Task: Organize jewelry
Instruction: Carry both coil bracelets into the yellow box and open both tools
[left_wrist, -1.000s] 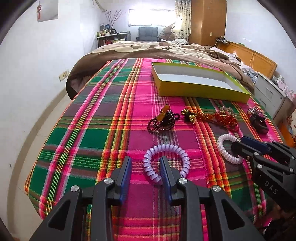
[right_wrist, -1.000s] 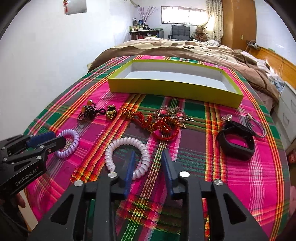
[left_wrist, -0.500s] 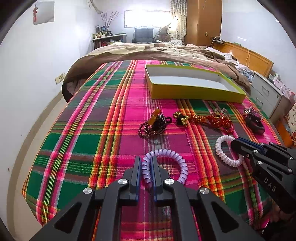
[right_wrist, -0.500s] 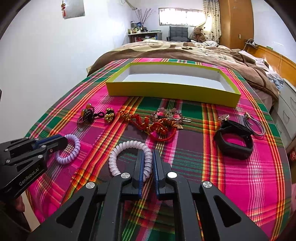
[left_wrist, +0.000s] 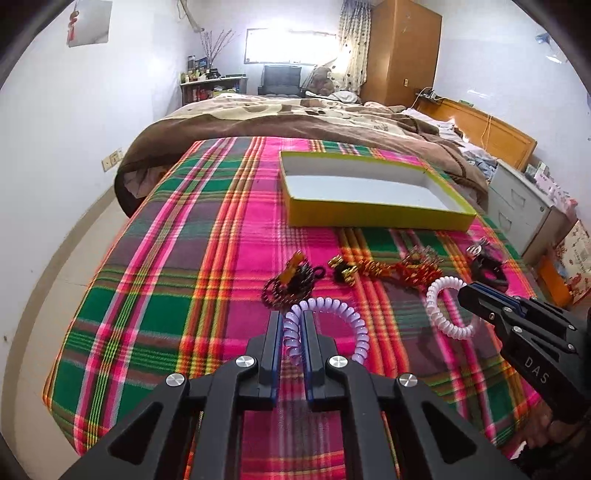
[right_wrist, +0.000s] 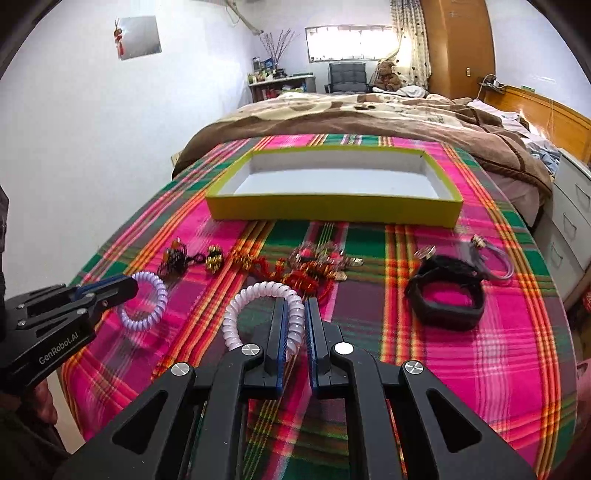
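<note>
My left gripper (left_wrist: 290, 328) is shut on the near side of a purple spiral bracelet (left_wrist: 347, 314) and holds it just above the plaid blanket. My right gripper (right_wrist: 295, 317) is shut on a pale pink spiral bracelet (right_wrist: 251, 295), also lifted slightly. Each gripper shows in the other's view: the right gripper (left_wrist: 476, 295) at right, the left gripper (right_wrist: 122, 290) at left. The yellow-green box (left_wrist: 369, 218) with a white inside stands open farther up the bed; it also shows in the right wrist view (right_wrist: 332, 210).
On the blanket lie a dark bead bracelet (left_wrist: 291, 280), a gold and red chain cluster (right_wrist: 306, 266), a black band (right_wrist: 447, 299) and a thin purple cord (right_wrist: 495, 258). A brown duvet (left_wrist: 295, 122) lies beyond the box. White drawers (right_wrist: 572, 225) stand at right.
Both grippers closed from open onto their spiral bracelets and have lifted them slightly off the blanket, moving a little toward the box.
</note>
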